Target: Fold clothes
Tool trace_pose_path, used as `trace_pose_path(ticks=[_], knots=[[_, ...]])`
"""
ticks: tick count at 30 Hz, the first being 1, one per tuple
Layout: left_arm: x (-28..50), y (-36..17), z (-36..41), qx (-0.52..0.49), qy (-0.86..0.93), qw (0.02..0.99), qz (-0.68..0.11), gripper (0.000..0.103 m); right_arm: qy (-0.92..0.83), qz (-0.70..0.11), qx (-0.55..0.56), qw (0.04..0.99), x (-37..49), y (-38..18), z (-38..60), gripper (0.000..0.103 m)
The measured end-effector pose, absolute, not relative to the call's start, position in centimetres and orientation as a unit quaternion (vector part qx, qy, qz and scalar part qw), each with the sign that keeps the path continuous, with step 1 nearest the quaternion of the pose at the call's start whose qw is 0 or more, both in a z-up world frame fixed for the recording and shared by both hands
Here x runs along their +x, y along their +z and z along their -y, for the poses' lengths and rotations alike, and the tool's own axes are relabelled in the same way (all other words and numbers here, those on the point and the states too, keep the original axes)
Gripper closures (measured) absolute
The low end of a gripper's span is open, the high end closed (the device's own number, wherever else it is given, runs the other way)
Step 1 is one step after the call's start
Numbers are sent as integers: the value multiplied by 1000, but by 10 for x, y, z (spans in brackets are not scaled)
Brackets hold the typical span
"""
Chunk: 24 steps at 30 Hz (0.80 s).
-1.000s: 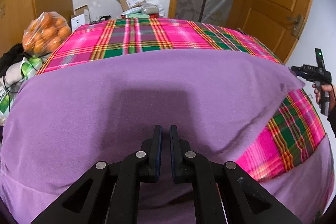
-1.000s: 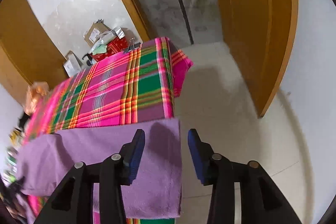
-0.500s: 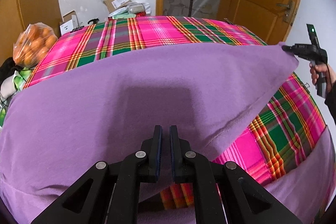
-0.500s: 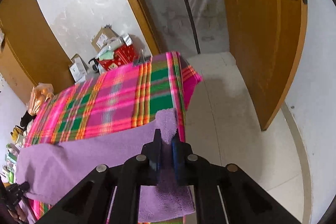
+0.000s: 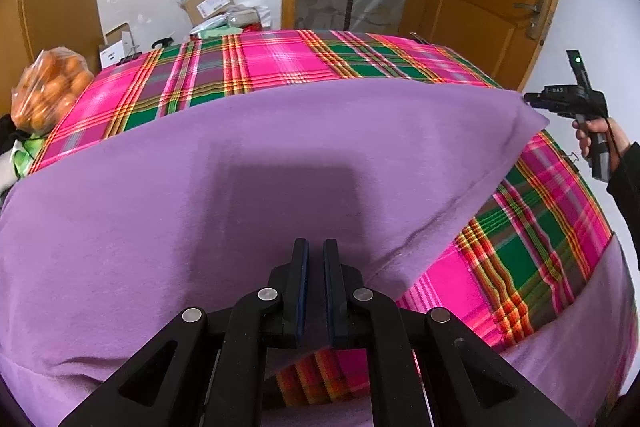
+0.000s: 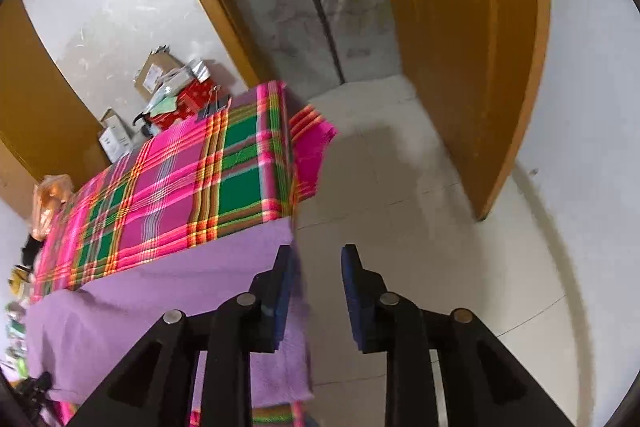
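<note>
Two grippers: left gripper [image 5: 315, 259] clamped on the purple cloth's [image 5: 240, 167] near hem; right gripper [image 6: 316, 269] spread, empty, beside its far corner.
Cloth: partly doubled across the plaid-covered table [image 5: 280, 61].
Progress: one fold draped; smoothing, further folds left.
Change: right gripper pinched that corner half a second ago, now released.
</note>
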<state>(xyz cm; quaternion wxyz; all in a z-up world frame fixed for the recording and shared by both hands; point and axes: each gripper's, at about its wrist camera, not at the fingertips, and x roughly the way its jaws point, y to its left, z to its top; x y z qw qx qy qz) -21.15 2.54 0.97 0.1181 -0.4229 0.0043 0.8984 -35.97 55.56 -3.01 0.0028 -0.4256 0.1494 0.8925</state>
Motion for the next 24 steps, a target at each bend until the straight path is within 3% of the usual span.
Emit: trace_pose_path(ticks=[6, 12, 24], knots=[[-211, 9, -34, -420, 899, 124, -14, 91, 908, -62, -399, -116, -351, -6, -481, 77], [-207, 9, -36, -417, 899, 128, -15, 90, 865, 67, -445, -222, -347, -27, -375, 77], [-207, 9, -29, -418, 898, 140, 7, 89, 865, 130, -436, -213, -343, -18, -366, 77]])
